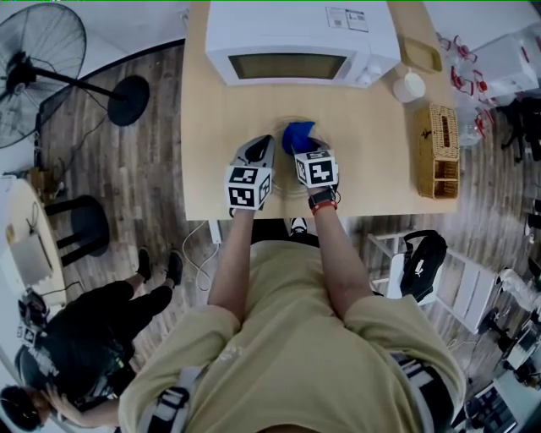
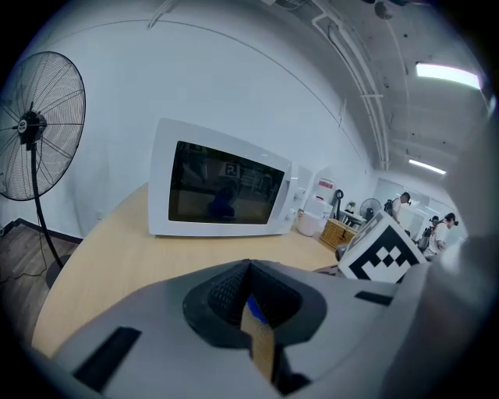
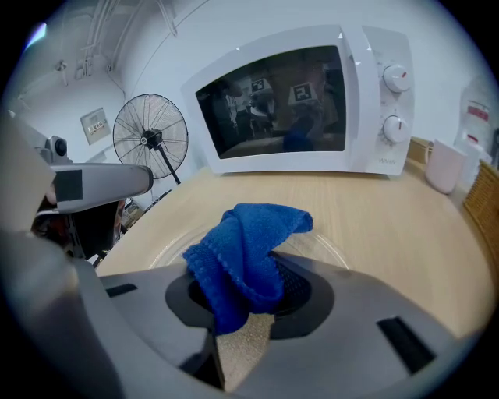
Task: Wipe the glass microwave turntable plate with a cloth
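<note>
I see a white microwave (image 1: pixel 302 38) on the table (image 1: pixel 211 127), a mug (image 1: pixel 409 85) and a basket (image 1: pixel 441 150) to its right, and a fan (image 1: pixel 38 72) on the floor (image 1: pixel 161 127).

No legible text, sticker (image 1: pixel 347 19) atop the microwave (image 1: pixel 300 38) too small to read, wall notice (image 3: pixel 95 123) blurred

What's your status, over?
Left tool shut, by plate. Right tool shut on blue cloth, over plate. Plate flat on table. Nothing in the way.
</note>
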`<state>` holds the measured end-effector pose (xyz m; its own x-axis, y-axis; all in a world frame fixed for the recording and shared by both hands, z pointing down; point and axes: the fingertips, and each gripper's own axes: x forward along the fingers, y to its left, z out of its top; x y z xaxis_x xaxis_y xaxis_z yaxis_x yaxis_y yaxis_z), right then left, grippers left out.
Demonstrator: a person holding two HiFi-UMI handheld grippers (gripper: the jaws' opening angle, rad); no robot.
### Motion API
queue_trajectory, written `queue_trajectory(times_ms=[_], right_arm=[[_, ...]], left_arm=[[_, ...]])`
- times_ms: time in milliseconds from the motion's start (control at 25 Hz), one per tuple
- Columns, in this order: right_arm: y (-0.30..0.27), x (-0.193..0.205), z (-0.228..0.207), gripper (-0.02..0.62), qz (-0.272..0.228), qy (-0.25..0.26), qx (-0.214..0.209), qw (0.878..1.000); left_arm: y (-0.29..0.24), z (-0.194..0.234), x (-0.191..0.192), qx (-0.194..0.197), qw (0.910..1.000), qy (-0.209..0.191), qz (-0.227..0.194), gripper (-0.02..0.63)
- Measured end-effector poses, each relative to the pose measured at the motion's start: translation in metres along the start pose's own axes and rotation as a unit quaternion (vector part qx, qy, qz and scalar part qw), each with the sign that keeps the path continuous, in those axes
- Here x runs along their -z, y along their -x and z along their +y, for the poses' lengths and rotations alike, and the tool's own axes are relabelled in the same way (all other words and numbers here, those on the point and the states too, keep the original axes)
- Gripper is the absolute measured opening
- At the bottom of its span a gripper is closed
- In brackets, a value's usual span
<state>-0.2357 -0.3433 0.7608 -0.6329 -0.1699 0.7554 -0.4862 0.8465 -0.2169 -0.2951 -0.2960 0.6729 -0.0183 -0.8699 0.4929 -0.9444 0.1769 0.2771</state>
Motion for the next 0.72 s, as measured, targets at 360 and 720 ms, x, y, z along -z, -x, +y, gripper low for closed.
queue_trajectory(times_ms=[360,720], right_arm=[[0.016,0.011,-0.026,0.133,-0.005,-0.017,0.027,0.999],[0.035,0.022,-0.053,0.133,-0.01,-0.028,0.063,0.998]], left_arm=[[-0.011,-0.019,0.0,0.021,0.9998,-0.007,0.004,0.018],[-0.012,-0.041,0.008,0.032,0.9994,-0.011,0.01,0.018]])
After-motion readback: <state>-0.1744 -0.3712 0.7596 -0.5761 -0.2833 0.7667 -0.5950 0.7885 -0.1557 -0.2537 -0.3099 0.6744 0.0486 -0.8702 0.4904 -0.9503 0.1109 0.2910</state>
